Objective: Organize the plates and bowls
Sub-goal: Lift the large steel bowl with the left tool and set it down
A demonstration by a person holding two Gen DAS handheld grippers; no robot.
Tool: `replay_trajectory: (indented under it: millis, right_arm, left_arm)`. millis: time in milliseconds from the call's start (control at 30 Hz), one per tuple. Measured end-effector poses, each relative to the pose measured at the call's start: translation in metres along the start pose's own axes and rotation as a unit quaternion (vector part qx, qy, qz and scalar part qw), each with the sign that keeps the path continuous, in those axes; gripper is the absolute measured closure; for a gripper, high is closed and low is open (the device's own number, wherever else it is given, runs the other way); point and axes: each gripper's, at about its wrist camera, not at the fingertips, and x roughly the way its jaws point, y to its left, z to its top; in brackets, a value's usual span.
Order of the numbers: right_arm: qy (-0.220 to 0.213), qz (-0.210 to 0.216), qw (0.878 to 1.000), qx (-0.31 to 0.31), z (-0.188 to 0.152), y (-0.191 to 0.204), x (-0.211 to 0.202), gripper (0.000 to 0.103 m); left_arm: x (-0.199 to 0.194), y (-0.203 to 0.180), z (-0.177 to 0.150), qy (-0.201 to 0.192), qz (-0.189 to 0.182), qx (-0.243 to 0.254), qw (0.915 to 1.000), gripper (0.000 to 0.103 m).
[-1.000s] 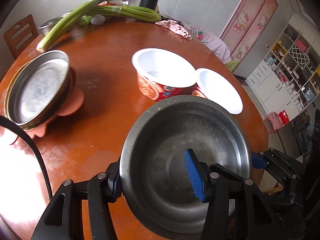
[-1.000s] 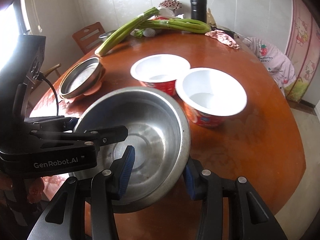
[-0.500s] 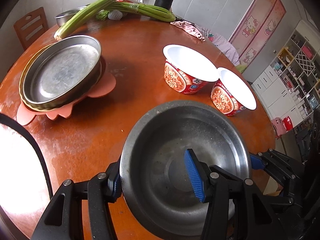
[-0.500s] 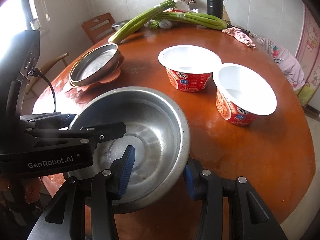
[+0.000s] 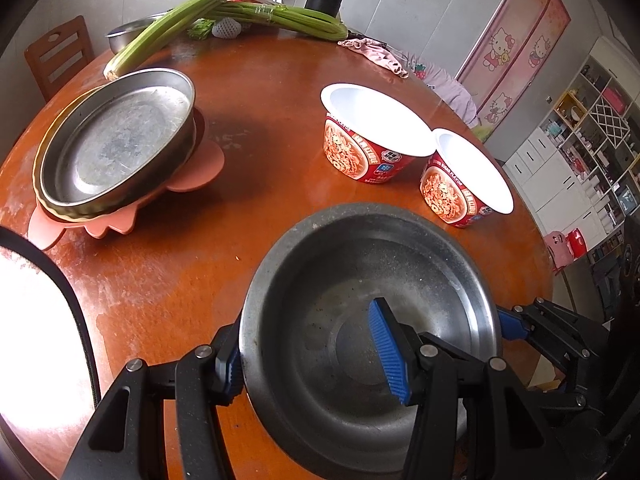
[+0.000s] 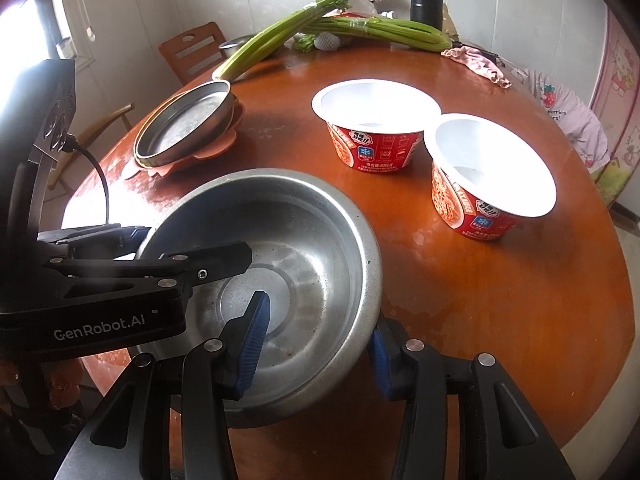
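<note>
1. Left claw (image 5: 316, 354): closed on the left rim of the steel bowl (image 5: 360, 280), one pad (image 5: 387, 350) inside, the other outside.
2. Steel bowl: spans both claws, at the near edge of the round table (image 6: 500, 300).
3. Right claw (image 6: 316, 338): straddles the bowl's right rim, gripping it; its jaws have just been opening slightly.
4. Two noodle cups (image 6: 376, 120) stand beyond, upright.

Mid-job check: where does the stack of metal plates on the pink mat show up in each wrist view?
Left wrist view: the stack of metal plates sits at the left, above the centre, on the pink mat.
Right wrist view: the same stack lies left of centre in the upper half.
Shared landmark: the celery lies just beyond the stack in both.
</note>
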Motion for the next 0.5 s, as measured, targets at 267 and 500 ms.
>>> replay_trajectory:
  millis: [267, 500]
  right_arm:
    - [-0.002, 0.005, 1.0, 0.001, -0.0012, -0.0005, 0.0003, 0.054]
    - [-0.012, 0.008, 1.0, 0.003, -0.0009, -0.0033, -0.0033, 0.053]
  left_arm:
    - [0.0032, -0.0019, -0.0014, 0.001, 0.005, 0.006, 1.0, 0.048]
    - [-0.0048, 0.0029, 0.0023, -0.013, 0.019, 0.001, 0.9997, 0.045]
